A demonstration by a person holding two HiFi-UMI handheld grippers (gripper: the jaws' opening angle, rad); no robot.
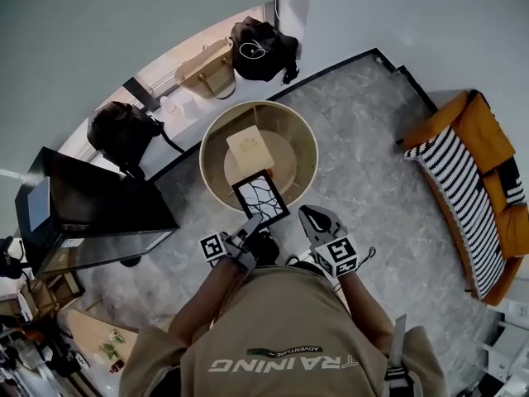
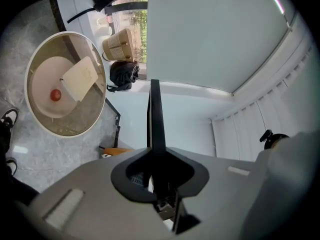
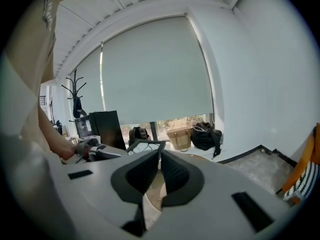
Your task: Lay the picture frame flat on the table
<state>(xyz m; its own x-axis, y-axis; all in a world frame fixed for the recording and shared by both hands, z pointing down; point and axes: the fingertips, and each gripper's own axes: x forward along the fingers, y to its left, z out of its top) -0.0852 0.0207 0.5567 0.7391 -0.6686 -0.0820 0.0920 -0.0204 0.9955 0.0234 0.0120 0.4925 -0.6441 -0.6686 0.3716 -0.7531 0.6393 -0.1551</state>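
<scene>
The picture frame (image 1: 261, 197) is black with a white, black-lined picture. It hangs tilted over the near rim of the round wooden table (image 1: 307, 143). My left gripper (image 1: 252, 224) is shut on its lower edge. In the left gripper view the frame (image 2: 154, 114) shows edge-on as a thin black bar rising from between the jaws of the left gripper (image 2: 158, 156). My right gripper (image 1: 307, 214) is just right of the frame, shut and empty. In the right gripper view its pads (image 3: 160, 156) meet, with the frame (image 3: 146, 144) beyond them.
On the table (image 2: 70, 119) lie a pale wooden board (image 1: 250, 149) and a small red ball (image 2: 55, 95). A black monitor (image 1: 91, 197) stands at the left. Bags (image 1: 207, 69) sit by the window. An orange sofa with a striped cushion (image 1: 467, 180) is at the right.
</scene>
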